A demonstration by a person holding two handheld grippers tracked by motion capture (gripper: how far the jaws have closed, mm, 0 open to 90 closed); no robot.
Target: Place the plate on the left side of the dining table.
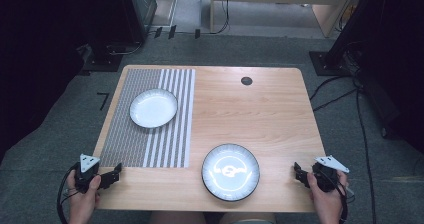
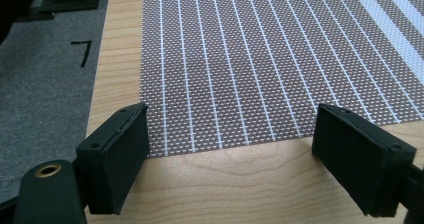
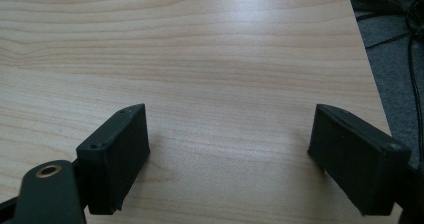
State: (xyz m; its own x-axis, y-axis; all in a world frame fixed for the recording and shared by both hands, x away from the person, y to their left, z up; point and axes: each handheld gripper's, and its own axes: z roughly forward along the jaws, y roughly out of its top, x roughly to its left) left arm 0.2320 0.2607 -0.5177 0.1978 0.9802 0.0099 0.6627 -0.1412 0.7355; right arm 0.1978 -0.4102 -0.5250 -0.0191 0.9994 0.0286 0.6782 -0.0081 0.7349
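A white plate (image 1: 153, 108) rests on a brown and white striped placemat (image 1: 150, 134) on the left half of the wooden table (image 1: 280, 119). A dark-rimmed plate (image 1: 230, 172) with a glossy white inside lies near the table's front edge. My left gripper (image 1: 116, 174) sits at the front left corner, open, its jaws (image 2: 230, 159) wide apart over the placemat's near edge with nothing between them. At the front right corner my right gripper (image 1: 299, 174) is open too, and bare wood lies between its jaws (image 3: 227, 159).
A small dark round cap (image 1: 246, 81) is set into the tabletop at the back. Grey carpet (image 1: 65, 129) surrounds the table, with cables (image 1: 362, 134) on the right and a black mark (image 2: 82, 51) on the floor at the left.
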